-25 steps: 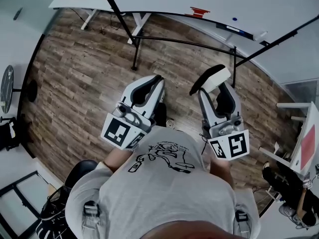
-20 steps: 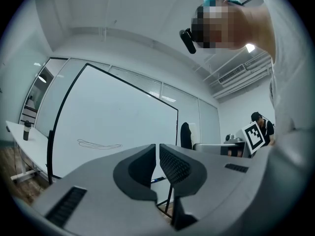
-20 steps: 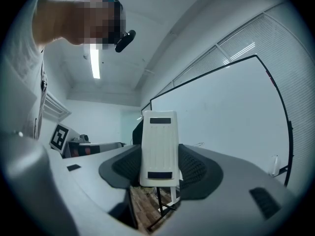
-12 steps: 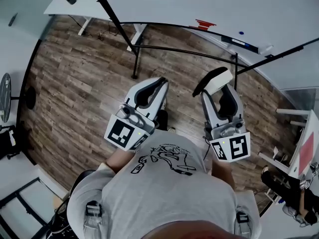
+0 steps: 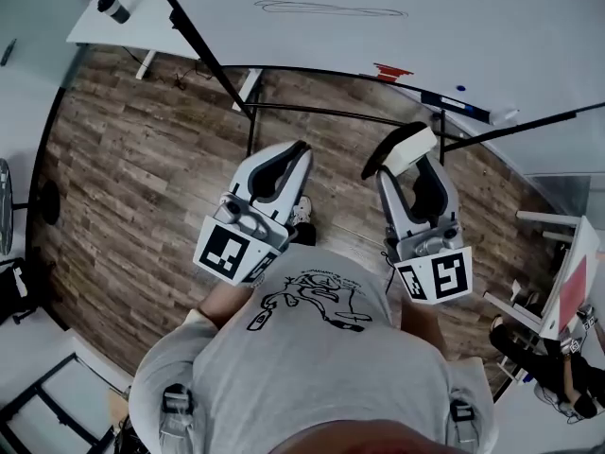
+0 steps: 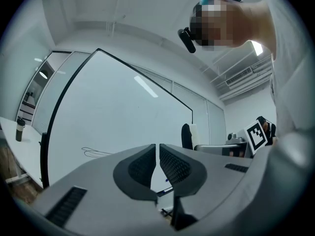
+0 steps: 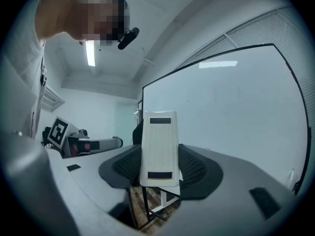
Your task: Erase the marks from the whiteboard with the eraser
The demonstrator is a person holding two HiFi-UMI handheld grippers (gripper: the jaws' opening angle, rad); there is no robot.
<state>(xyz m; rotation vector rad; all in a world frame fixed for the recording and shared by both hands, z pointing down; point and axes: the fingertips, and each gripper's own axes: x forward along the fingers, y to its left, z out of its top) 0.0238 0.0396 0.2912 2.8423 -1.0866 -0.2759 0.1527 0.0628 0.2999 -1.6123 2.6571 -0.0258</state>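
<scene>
Fingers (image 7: 197, 168) of the right gripper (image 5: 405, 159) clamp the eraser (image 7: 158, 146); the left gripper (image 6: 157, 154) is closed, empty. The scribble (image 5: 331, 9) on the whiteboard (image 5: 454, 36) has entered view; wiping nears.

- Floor (image 5: 132, 168): dark wood planks across the whole head view.
- A white table (image 5: 99, 25) fills the top left corner, on pale legs (image 5: 149, 61); a dark cup (image 5: 114, 8) stands near its front edge.
- A second white table (image 5: 565, 258) sits at the right edge.
- Walls (image 7: 93, 112): plain white.
- Ceiling (image 6: 147, 14): white, with a slatted vent (image 6: 241, 76).
- A strip light (image 7: 90, 53) glows overhead.
- A glazed panel (image 6: 37, 90) at the left of the left gripper view shows bright lamp spots.
</scene>
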